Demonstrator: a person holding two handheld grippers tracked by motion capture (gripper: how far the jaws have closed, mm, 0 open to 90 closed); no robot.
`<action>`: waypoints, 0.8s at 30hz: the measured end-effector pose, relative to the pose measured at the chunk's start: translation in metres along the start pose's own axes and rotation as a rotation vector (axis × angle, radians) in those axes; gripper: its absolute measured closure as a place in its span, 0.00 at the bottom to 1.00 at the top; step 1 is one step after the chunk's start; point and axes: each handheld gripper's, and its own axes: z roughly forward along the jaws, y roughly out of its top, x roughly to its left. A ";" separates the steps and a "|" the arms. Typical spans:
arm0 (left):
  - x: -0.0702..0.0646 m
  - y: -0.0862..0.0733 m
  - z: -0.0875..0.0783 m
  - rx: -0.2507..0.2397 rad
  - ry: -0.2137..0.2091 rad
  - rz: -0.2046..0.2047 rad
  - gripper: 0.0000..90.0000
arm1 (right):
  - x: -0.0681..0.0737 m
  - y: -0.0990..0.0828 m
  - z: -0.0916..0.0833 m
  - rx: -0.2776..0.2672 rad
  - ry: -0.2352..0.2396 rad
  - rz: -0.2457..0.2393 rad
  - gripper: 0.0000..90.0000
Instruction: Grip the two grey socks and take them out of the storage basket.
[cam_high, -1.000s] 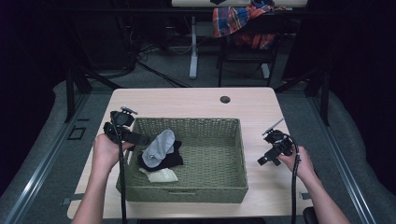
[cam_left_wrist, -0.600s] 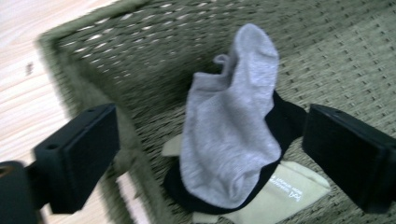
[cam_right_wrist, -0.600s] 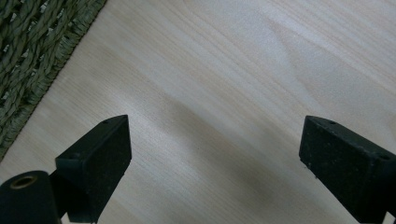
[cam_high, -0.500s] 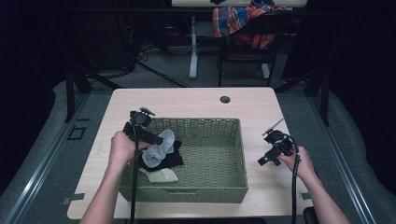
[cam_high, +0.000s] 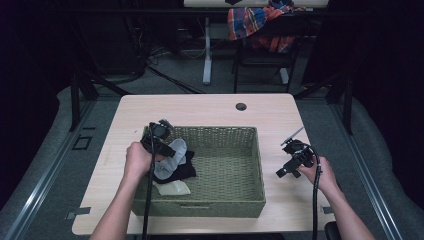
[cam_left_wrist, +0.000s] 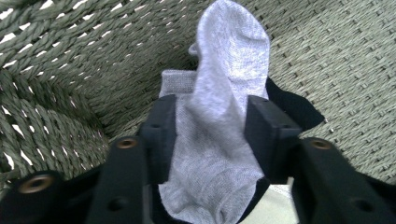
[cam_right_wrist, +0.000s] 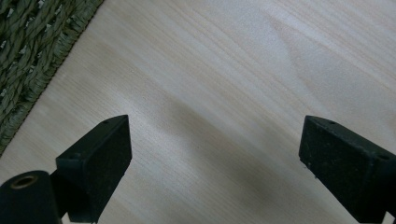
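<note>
Grey sock (cam_left_wrist: 219, 116) fabric now sits between my left gripper (cam_high: 159, 141) fingers (cam_left_wrist: 161, 126), which have just been closing around it at the left of the woven basket (cam_high: 227, 172), so I judge the lift comes next, while my right gripper (cam_high: 292, 162) hangs wide open and empty over the desk (cam_high: 200, 107).

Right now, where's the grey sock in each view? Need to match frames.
High view: grey sock at the left end of the wicker basket, under the left hand-held gripper.
Left gripper view: centre frame, between the two black jaws, which have just been closing on it.
Right gripper view: not in it.
Shared landmark: the basket's woven wall, top left corner in the right gripper view.
</note>
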 end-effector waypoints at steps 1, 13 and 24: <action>0.000 0.000 0.001 -0.001 -0.006 0.002 0.68 | 0.000 0.000 -0.001 0.008 0.001 -0.008 0.10; 0.000 -0.002 -0.006 -0.023 -0.024 0.016 0.91 | 0.001 -0.001 0.001 -0.017 0.001 0.011 0.10; 0.004 -0.005 -0.039 -0.080 -0.019 0.013 0.93 | 0.000 0.000 -0.002 0.008 0.006 -0.008 0.10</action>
